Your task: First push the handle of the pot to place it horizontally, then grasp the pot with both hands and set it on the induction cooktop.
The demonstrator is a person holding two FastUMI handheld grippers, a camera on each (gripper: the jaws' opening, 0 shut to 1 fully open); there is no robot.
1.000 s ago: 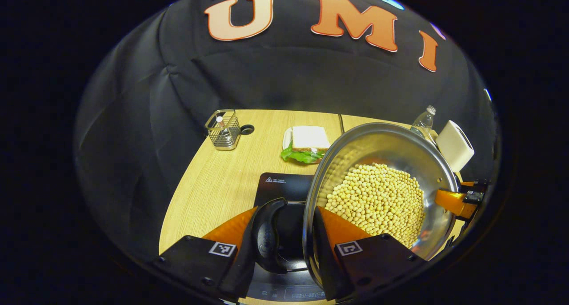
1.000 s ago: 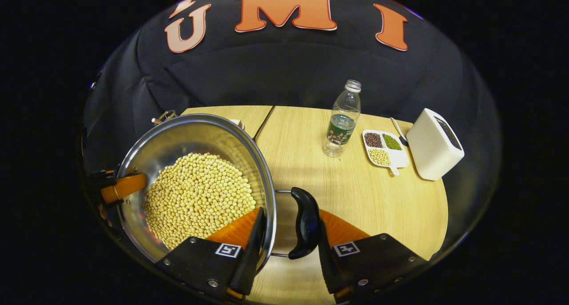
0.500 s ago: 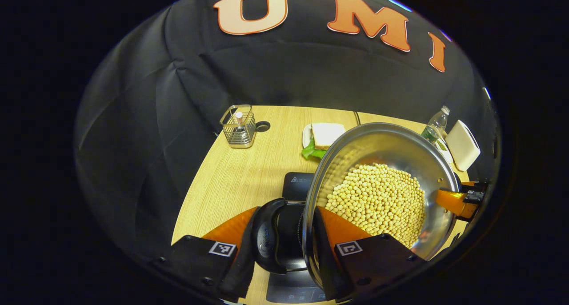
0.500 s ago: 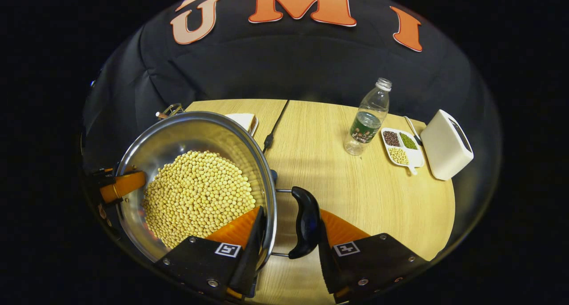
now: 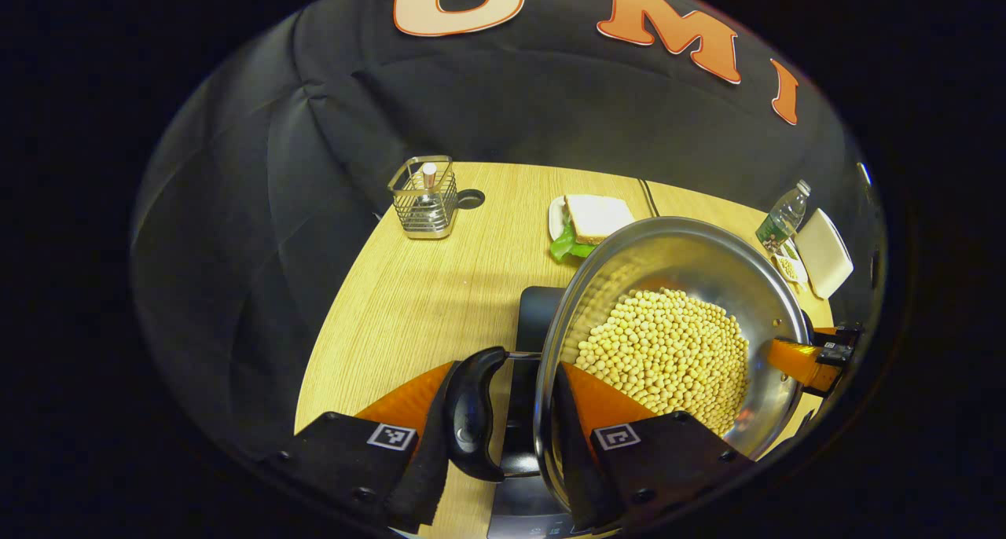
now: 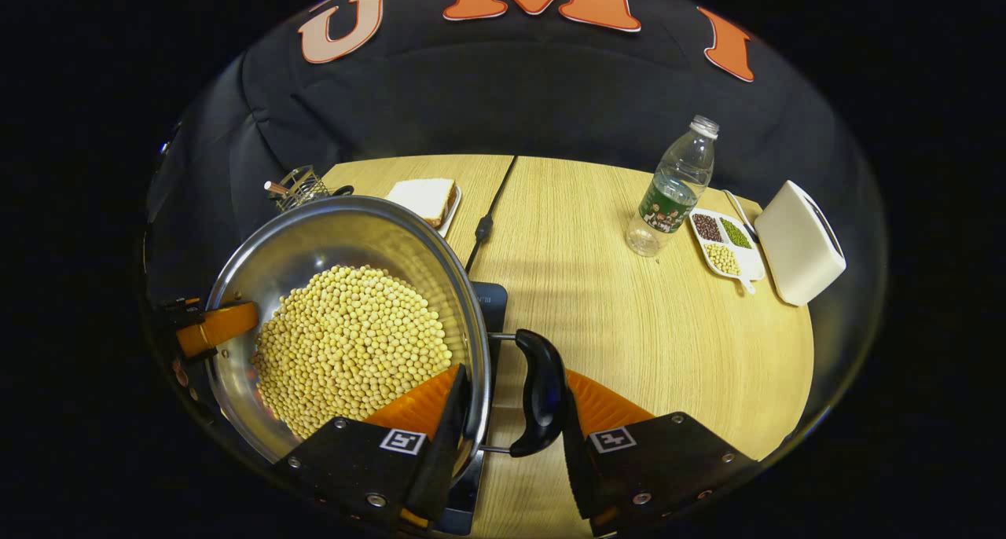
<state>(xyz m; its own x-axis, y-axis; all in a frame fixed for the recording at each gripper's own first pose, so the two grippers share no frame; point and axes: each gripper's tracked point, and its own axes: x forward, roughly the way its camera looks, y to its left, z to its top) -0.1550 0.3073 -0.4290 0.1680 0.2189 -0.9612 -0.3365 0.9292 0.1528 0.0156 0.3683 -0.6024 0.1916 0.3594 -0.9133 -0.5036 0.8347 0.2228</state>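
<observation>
Though the bottle (image 6: 673, 185) near the table's (image 6: 629, 327) far right edge carries a green label, its print is too small to read. The table's right half lies open. The pot (image 5: 668, 272) of beans hangs over the cooktop (image 6: 489, 303) at the near edge. The left gripper (image 5: 503, 413) and the right gripper (image 6: 507, 413) each pinch rim and side handle (image 5: 471, 413).

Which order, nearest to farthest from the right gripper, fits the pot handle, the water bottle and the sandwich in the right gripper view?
1. Pot handle: between the right gripper's fingers.
2. Water bottle: far right of the table.
3. Sandwich: back left, behind the pot; too close to the bottle to rank surely.
</observation>
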